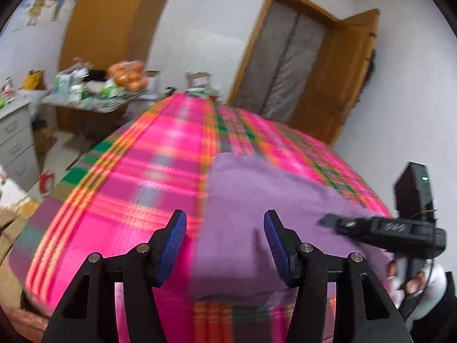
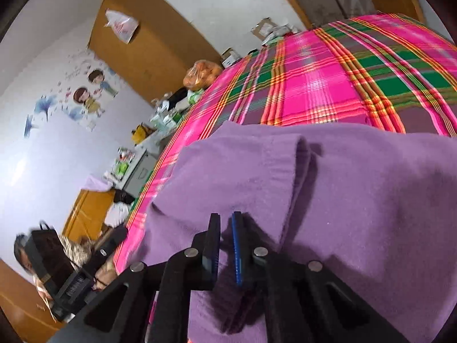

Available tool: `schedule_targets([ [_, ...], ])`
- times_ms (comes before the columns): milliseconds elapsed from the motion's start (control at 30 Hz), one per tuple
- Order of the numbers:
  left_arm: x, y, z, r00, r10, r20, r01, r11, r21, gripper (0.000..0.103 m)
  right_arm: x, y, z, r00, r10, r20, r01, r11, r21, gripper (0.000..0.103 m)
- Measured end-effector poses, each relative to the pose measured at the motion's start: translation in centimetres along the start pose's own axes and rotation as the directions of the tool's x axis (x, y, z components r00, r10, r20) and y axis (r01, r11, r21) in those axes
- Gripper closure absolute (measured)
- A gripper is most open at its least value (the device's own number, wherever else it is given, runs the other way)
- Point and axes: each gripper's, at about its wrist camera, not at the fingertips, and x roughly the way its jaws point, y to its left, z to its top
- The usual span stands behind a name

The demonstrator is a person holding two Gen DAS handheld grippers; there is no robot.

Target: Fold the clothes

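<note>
A purple knit garment (image 1: 251,214) lies on a bed covered with a pink plaid sheet (image 1: 148,171). In the left wrist view it fills the lower centre and right of the frame, its long axis running from the bottom edge up toward the middle. The left gripper (image 1: 225,245) hangs over its left edge with the blue-padded jaws spread wide, nothing between them. The right gripper (image 1: 380,228) shows at the right edge of that frame, over the garment.

Only the right wrist view shows a folded-over flap with a ribbed edge (image 2: 300,154) at frame centre, and the right gripper (image 2: 227,245) with jaws nearly together; whether purple cloth is pinched there I cannot tell.
</note>
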Motion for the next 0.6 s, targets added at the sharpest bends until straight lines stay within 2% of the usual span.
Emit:
schedule_targets([
  [33, 0.4, -0.7, 0.1, 1.0, -0.015, -0.003, 0.015, 1.0, 0.022, 0.045, 0.1, 0.1, -0.1, 1.0, 0.007, -0.005, -0.007, 1.0, -0.009, 0.092],
  [133, 1.8, -2.4, -0.3, 0.999, -0.043, -0.029, 0.045, 0.997, 0.07, 0.045, 0.2, 0.3, 0.1, 1.0, 0.012, -0.009, -0.012, 0.999, -0.041, 0.092],
  [300, 4.1, -3.1, -1.8, 0.996, -0.005, -0.084, 0.016, 0.992, 0.126, 0.044, 0.7, -0.2, 2.8, 0.994, -0.096, 0.059, 0.1, 0.993, -0.068, 0.092],
  [333, 4.2, -3.2, -2.1, 0.997, 0.003, -0.077, 0.008, 0.99, 0.142, 0.044, 1.0, -0.6, 3.3, 0.991, -0.115, 0.064, 0.119, 0.991, -0.06, 0.094],
  [367, 4.2, -3.4, -2.3, 0.997, 0.011, -0.073, 0.001, 0.987, 0.162, 0.044, 1.5, -1.3, 3.5, 0.99, -0.131, 0.061, 0.133, 0.99, -0.035, 0.102],
  [467, 4.4, -3.9, -3.0, 0.998, 0.03, -0.056, -0.018, 0.979, 0.201, 0.044, 2.4, -4.0, 3.7, 0.995, -0.095, 0.029, 0.091, 0.99, 0.103, 0.103],
  [600, 4.6, -4.1, -3.2, 0.998, 0.043, -0.036, -0.035, 0.977, 0.211, 0.044, 2.2, -4.0, 3.6, 0.993, -0.113, 0.033, 0.11, 0.99, 0.093, 0.103],
])
